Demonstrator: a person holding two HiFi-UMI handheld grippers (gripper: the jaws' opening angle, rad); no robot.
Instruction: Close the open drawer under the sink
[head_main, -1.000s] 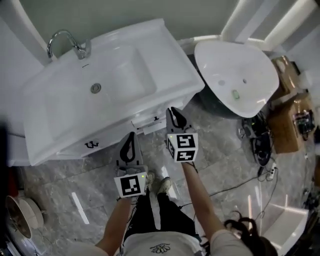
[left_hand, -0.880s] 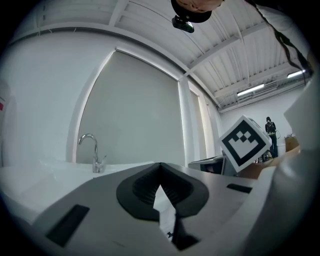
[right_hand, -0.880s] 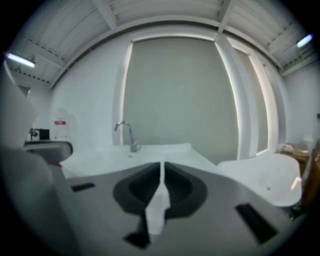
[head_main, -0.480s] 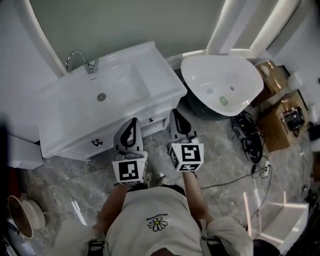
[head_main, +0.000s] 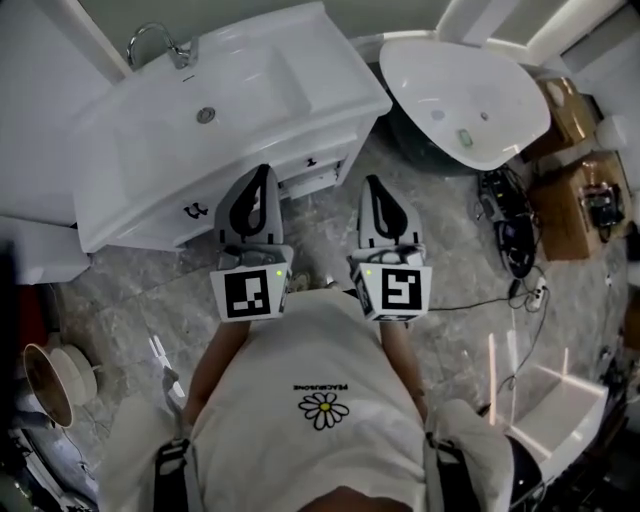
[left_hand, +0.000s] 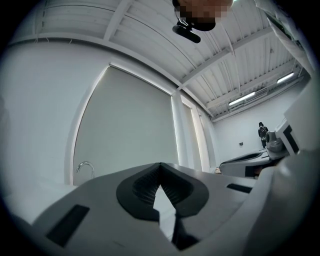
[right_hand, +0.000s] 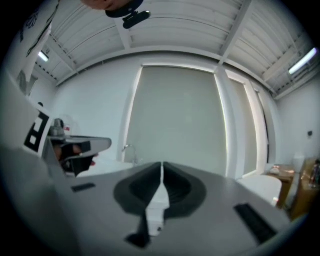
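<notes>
The white sink cabinet (head_main: 230, 110) stands at the upper left of the head view, its faucet (head_main: 160, 40) at the back. Small drawer fronts (head_main: 318, 178) show under its right front edge; whether they sit flush I cannot tell from above. My left gripper (head_main: 262, 172) is held in front of the cabinet, shut and empty, touching nothing. My right gripper (head_main: 374, 182) hangs beside it, clear of the drawers, also shut with nothing in it. The left gripper (left_hand: 160, 165) and the right gripper (right_hand: 161, 164) both point level over the basin toward the wall, and the faucet (left_hand: 85, 167) shows small.
A second white basin (head_main: 470, 90) stands to the right of the cabinet. Cardboard boxes (head_main: 580, 200) and cables (head_main: 510, 240) lie on the marble floor at the right. A round white object (head_main: 45, 380) sits at the lower left. The person's shirt fills the bottom.
Both grippers have risen and drawn back from the cabinet front. The right gripper's tip was at the drawer a second ago and is now apart from it. The person has straightened up.
</notes>
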